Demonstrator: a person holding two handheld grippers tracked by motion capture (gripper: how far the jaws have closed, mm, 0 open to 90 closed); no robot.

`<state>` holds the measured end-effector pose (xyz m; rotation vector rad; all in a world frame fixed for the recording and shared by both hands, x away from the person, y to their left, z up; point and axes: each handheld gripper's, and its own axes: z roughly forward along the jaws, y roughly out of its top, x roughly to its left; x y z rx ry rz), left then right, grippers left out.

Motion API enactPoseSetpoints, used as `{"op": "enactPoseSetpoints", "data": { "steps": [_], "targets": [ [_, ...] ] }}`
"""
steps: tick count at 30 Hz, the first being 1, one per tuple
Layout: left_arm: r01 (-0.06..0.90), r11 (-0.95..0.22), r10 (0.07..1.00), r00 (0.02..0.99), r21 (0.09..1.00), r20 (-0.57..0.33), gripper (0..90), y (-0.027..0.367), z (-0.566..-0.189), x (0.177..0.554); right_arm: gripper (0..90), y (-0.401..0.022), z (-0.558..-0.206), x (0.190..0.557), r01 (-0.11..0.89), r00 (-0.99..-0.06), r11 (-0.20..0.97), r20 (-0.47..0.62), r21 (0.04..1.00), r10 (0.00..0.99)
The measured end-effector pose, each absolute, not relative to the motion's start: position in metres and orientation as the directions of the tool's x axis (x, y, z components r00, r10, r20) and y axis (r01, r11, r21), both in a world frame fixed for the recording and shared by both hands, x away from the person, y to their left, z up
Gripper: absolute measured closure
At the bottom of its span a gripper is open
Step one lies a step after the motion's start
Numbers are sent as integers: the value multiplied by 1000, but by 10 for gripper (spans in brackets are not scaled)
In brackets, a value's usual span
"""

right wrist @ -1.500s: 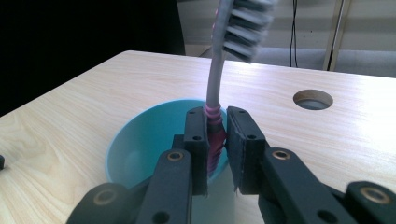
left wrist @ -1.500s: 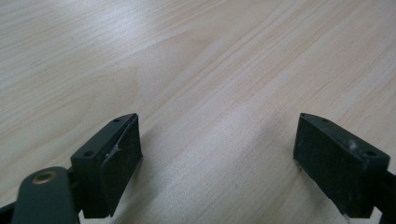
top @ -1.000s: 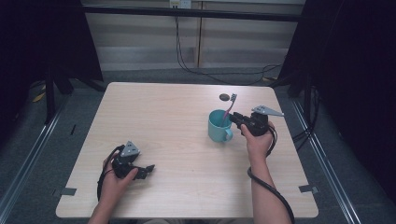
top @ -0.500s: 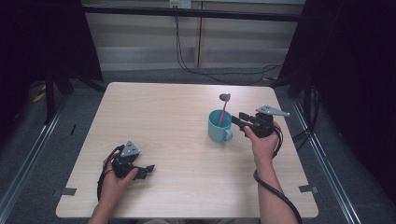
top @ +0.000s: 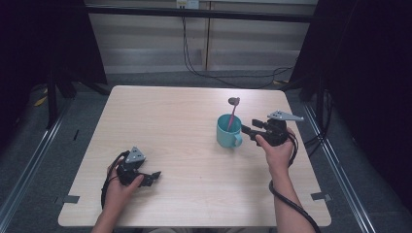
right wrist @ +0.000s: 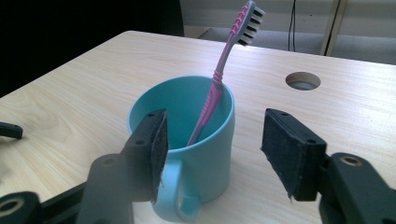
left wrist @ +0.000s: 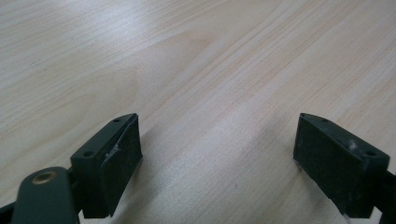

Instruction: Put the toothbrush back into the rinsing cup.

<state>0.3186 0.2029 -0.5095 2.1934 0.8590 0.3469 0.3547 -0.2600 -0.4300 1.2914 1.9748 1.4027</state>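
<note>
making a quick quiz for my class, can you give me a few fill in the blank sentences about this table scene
1. The pink toothbrush stands bristles up inside the teal ____.
2. The right tongs are ____, one jaw on either side of the mug's handle side.
3. The left tongs hang open over bare ____.
4. In the right gripper view, a round ____ shows in the tabletop beyond the mug.

Missing words: mug; open; table; hole
</note>
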Motion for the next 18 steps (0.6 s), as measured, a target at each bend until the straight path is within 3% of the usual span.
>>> {"op": "enactPoseSetpoints", "data": {
  "steps": [18],
  "targets": [
    [470,-504,673,740,725,-12,148,203,-509,319,271,-256,-425,347,483,-532,129,173,866,829]
  ]
}}
